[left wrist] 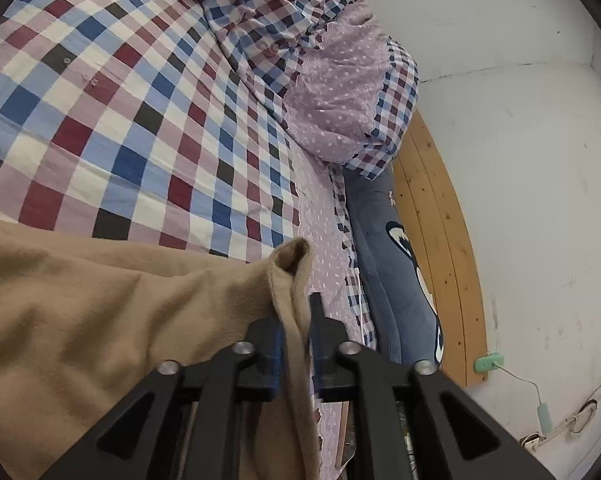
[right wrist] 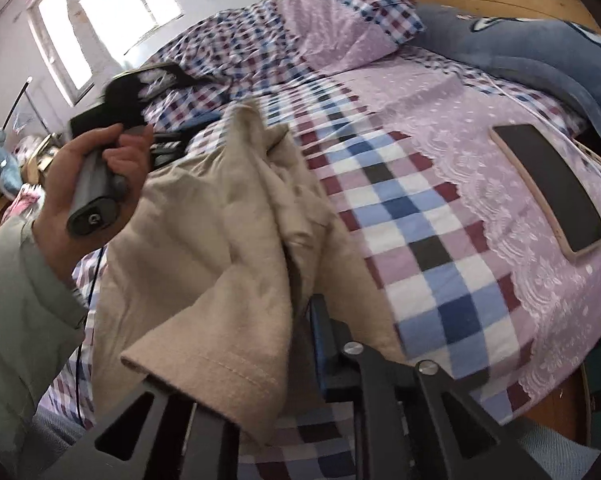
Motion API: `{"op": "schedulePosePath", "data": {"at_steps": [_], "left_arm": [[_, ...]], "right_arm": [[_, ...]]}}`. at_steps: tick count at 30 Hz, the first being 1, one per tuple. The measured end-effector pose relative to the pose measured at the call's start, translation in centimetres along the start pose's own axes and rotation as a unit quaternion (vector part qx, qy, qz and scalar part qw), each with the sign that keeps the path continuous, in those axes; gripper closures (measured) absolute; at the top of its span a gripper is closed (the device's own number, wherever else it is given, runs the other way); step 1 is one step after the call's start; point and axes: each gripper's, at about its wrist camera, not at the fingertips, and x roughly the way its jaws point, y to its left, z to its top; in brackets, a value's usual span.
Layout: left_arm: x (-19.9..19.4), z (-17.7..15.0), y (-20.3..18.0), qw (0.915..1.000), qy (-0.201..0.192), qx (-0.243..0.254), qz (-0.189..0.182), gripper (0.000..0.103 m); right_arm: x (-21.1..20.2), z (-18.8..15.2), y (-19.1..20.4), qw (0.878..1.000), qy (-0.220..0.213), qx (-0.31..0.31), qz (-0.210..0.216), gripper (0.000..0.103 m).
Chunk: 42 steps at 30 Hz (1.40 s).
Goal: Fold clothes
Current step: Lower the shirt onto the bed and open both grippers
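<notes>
- Tan knit garment [left wrist: 100, 320], soft and short-sleeved, lies partly spread on the checked blue, maroon and white bed cover [left wrist: 120, 120], with one folded edge raised between your two grippers, probably so that you can carry that edge over as a fold.
- Your left gripper [left wrist: 296, 320] has its jaws part-way open; a rolled edge of the cloth runs between them, but the pads seem to stand slightly off it, so it looks slack rather than pinched.
- Your right gripper [right wrist: 300, 320] stands only a little apart. The sleeve hem drapes over its left finger and hides it, so you cannot tell from here whether the cloth is clamped.
- Your left hand [right wrist: 96, 176], in a pale green sleeve, grips the grey handle and points the tool gently downward across the bed.
- Your right tool tips more steeply towards the cover.
- A dark phone in a pale case [right wrist: 548, 192] lies well apart on the lilac lace band.
</notes>
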Motion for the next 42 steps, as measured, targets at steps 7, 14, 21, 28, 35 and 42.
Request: {"op": "schedulePosePath", "data": {"at_steps": [7,14,21,28,35,42], "left_arm": [[-5.3,1.6,-1.4,0.9969,-0.069,0.019,-0.030,0.024],[-11.3,3.2,-2.7,0.9917,-0.108,0.070,-0.004,0.023],[-17.1,2.8,-1.1,0.9884,-0.107,0.099,0.042,0.022],[-18.7,-0.1,3.7,0.9824,-0.065,0.112,0.135,0.022],[-14.9,-1.8,5.7,0.9694,-0.028,0.133,0.205,0.022],[-13.7,-0.7,7.4,0.9703,-0.027,0.113,0.212,0.036]], "right_arm": [[-1.8,0.4,-2.7,0.997,-0.010,0.058,-0.053,0.085],[-4.0,1.6,-5.8,0.987,-0.033,0.110,-0.111,0.081],[-3.8,5.0,-4.4,0.996,-0.056,0.060,-0.036,0.072],[-0.2,11.9,1.8,0.994,-0.078,-0.072,0.029,0.052],[9.4,17.9,3.4,0.993,-0.008,-0.090,0.070,0.052],[18.5,20.4,2.2,0.994,0.060,-0.077,0.055,0.052]]}}
